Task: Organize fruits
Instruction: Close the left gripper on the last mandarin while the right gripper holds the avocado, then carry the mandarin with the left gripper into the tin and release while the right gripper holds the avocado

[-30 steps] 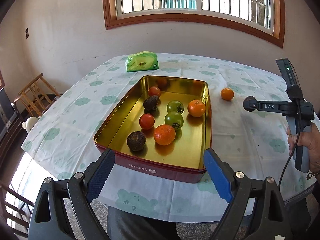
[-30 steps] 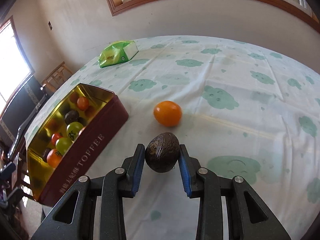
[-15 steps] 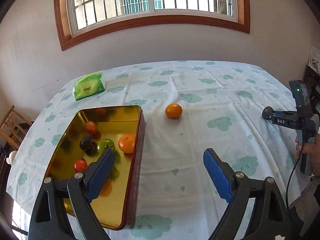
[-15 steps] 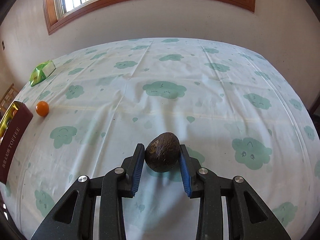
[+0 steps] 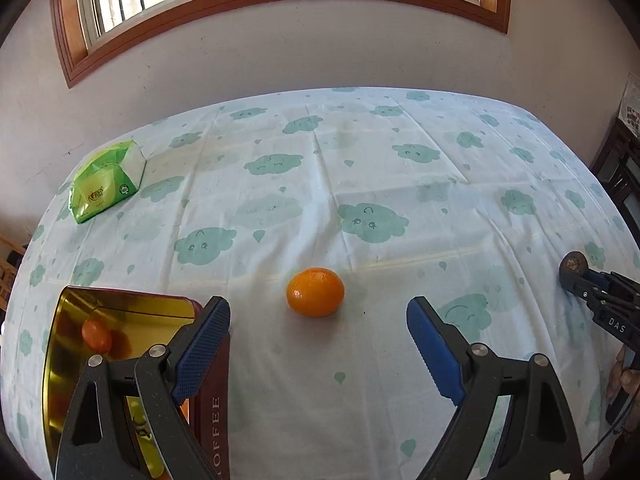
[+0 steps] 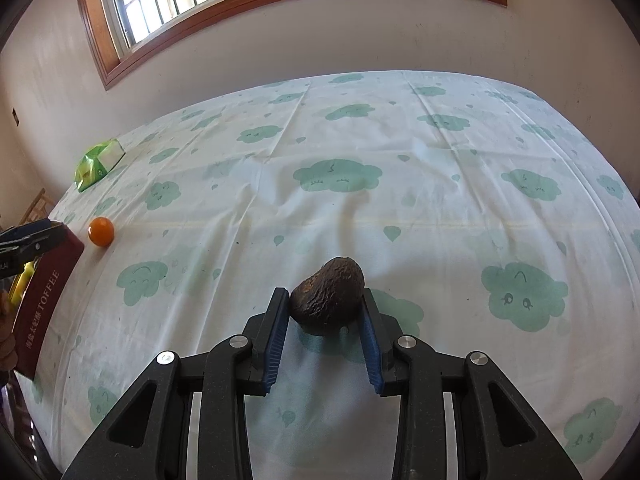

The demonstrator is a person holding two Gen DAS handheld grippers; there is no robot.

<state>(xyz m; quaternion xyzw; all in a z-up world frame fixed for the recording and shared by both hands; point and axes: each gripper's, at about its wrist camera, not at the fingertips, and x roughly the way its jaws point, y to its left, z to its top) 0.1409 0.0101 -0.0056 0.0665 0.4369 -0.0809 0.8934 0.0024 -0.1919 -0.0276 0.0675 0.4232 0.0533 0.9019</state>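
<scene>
While the worktop (image 5: 400, 184) under its cloud-print cloth carries most of the scene, the toffee tin (image 5: 212, 412) sits just beside the left gripper's left finger, holding a red tomato (image 5: 96, 334). A green tissue pack (image 5: 106, 182) lies well beyond that gripper, to its left. The left gripper (image 5: 318, 354) stands wide and empty, with the mandarin (image 5: 315, 292) just ahead of its gap, resting on the cloth. The right gripper (image 6: 325, 334) is clamped on a dark avocado (image 6: 328, 296), held near its fingertips over bare cloth, well to the right of the tin.

Risks: the avocado's rounded, tapered body may slip from so shallow a hold. The mandarin may roll if one finger nudges it first. The left finger may strike the tin wall on closing in.
</scene>
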